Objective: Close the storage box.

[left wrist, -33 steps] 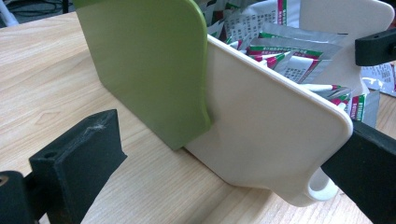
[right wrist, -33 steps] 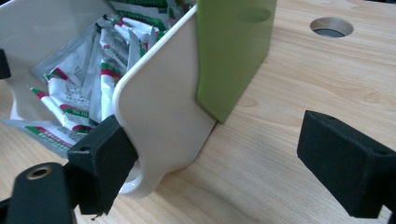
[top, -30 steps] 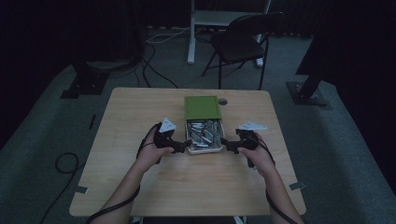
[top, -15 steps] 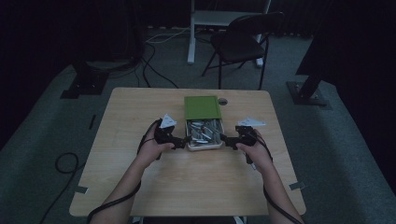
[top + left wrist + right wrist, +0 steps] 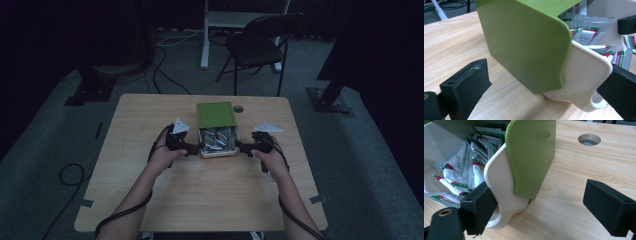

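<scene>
A: Dim room, grey carpet; pale wooden worktop (image 5: pixel 200 200) with chair (image 5: pixel 255 45) beyond.

B: White box (image 5: pixel 217 152) of sachets (image 5: pixel 218 139) sits centre, green lid (image 5: pixel 215 114) raised. Left gripper (image 5: pixel 192 148) and right gripper (image 5: pixel 243 148) flank it, jaws apart.

Left gripper (image 5: pixel 192 147): black body, pale three-cornered plate on top, black cable trailing back along the bare forearm. Right gripper (image 5: pixel 244 147): same build, same plate, black cable likewise. No sleeves visible on either forearm. In the gripper views the jaws are square-ended matt black blocks; one left block shows a scuffed top edge, one right bracket carries a brass-coloured insert.
</scene>
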Action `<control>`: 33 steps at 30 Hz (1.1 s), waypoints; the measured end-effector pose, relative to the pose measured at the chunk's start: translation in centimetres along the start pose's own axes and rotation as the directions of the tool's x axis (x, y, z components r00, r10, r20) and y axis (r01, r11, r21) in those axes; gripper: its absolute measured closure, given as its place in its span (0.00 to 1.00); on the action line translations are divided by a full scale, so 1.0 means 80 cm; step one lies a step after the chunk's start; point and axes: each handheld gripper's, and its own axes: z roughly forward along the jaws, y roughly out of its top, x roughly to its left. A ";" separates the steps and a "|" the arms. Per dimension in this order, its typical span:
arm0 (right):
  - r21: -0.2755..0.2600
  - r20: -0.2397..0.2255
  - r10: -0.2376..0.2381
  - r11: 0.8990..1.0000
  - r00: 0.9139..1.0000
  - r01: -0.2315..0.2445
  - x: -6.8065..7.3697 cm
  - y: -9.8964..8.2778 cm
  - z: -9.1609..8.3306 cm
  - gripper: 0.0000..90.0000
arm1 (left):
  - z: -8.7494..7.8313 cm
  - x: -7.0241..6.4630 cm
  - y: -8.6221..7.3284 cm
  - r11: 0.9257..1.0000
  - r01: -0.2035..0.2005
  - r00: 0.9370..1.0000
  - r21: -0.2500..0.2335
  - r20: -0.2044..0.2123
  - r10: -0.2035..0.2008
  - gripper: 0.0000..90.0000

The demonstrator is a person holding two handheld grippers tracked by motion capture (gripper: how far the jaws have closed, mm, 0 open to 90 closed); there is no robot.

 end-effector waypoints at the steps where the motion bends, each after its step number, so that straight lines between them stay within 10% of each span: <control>1: 0.002 0.001 -0.001 1.000 1.000 0.001 0.000 0.001 0.000 0.14 | 0.000 0.000 0.000 1.000 0.002 1.000 -0.002 -0.002 -0.002 0.03; 33: 0.004 0.035 0.026 1.000 0.999 -0.026 -0.007 0.018 0.022 0.14 | 0.014 0.017 0.008 0.999 0.037 0.998 -0.021 -0.058 -0.038 0.03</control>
